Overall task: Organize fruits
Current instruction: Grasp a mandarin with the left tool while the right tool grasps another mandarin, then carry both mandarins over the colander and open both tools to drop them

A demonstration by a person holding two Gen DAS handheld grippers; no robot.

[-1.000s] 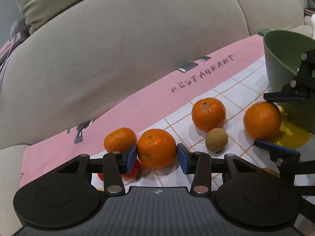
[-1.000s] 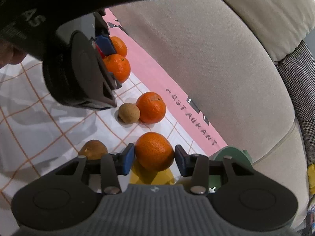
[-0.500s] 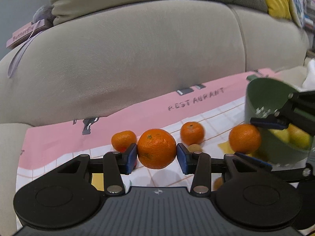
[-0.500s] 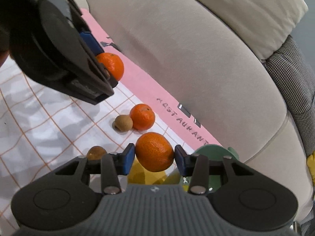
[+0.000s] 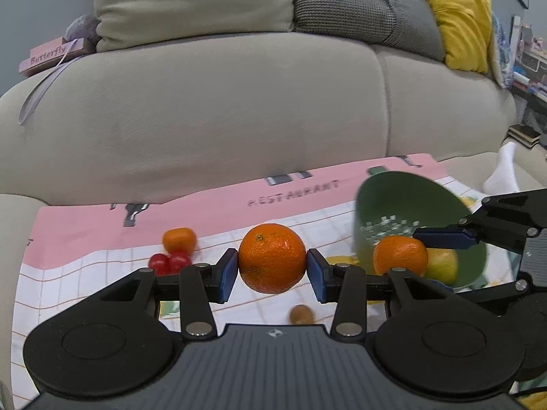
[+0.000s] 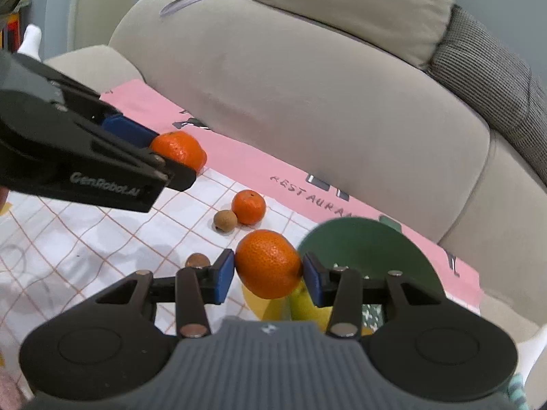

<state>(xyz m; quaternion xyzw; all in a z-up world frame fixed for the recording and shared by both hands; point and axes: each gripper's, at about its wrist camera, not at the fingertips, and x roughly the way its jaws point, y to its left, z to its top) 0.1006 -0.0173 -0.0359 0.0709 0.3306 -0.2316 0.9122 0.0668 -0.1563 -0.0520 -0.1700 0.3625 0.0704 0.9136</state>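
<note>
My left gripper (image 5: 272, 270) is shut on a mandarin (image 5: 271, 258) and holds it well above the cloth; it also shows in the right wrist view (image 6: 179, 150). My right gripper (image 6: 268, 276) is shut on a second mandarin (image 6: 268, 263), held at the rim of the green colander bowl (image 6: 369, 249). In the left wrist view that mandarin (image 5: 398, 254) hangs in front of the bowl (image 5: 410, 205), which holds a yellow-green fruit (image 5: 441, 266).
On the checked cloth (image 6: 85, 239) lie a mandarin (image 6: 249, 206), two small brown fruits (image 6: 225, 220) (image 6: 197, 259), another mandarin (image 5: 179, 239) and red cherry tomatoes (image 5: 169, 262). A beige sofa (image 5: 239, 102) with cushions rises behind.
Both grippers have lifted their mandarins off the cloth and risen. The right one has moved towards the green bowl.
</note>
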